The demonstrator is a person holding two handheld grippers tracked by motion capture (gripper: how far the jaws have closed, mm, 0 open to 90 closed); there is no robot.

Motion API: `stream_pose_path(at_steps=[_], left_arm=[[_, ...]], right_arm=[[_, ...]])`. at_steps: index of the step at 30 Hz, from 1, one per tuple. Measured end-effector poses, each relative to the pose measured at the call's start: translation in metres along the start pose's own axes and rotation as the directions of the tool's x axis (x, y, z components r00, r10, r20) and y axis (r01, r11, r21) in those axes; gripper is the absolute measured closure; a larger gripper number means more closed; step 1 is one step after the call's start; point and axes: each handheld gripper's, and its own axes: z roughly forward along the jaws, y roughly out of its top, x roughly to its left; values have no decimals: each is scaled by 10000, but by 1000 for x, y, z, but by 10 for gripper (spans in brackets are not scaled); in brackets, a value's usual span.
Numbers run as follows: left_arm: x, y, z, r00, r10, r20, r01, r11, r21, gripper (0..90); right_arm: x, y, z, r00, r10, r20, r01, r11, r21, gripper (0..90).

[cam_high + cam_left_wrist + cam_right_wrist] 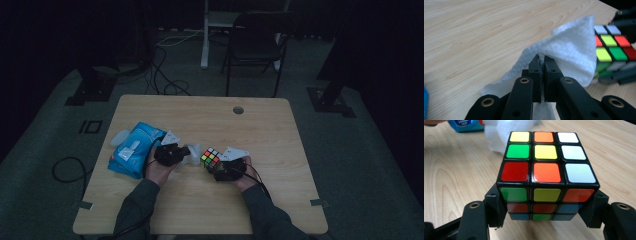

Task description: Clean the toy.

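**Two claws at centre: one on a wipe, one on a cube**

At the left of the high view a blue pack (134, 149) of wipes lies on the wooden tabletop (200, 210), its pale flap facing up. A corner of the same pack shows in the upper left of the right gripper view (465, 125).

Just right of the pack, the left claw (186, 152) sits near the frame's centre, the person's left hand (159, 170) behind it. In the left gripper view its jaws are clenched on a white wipe (564, 53): the two black tips are pressed together on a fold of the sheet, which rises in a peak toward the upper right of that frame and trails down to the tabletop below the jaws. In the high view the wipe (194, 153) shows as a pale patch between the two claws.

Right of it, the right claw (214, 169) grips a scrambled cube (210, 158). In the right gripper view the cube (546, 167) stands at centre frame with one jaw flat against each of its lower sides, its top face showing yellow, orange, white, green and red stickers. In the left gripper view the cube (612, 47) lies at the right edge, just beside the wipe's peak; whether the two touch I cannot tell.

At the top of the high view, a dark chair (255, 45) stands on the floor beyond the tabletop.
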Motion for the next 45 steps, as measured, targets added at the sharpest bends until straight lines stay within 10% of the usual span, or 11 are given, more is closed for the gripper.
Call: stream_pose_path(at_steps=[22, 45], left_arm=[[-16, 19, 2, 9979, 217, 618, -183, 9984, -542, 875], [-24, 10, 22, 9959, 428, 792, -456, 9984, 345, 874]], right_arm=[[10, 0, 7, 9994, -248, -253, 251, 9996, 113, 342], [5, 3, -1, 9997, -198, -166, 192, 9992, -359, 342]])
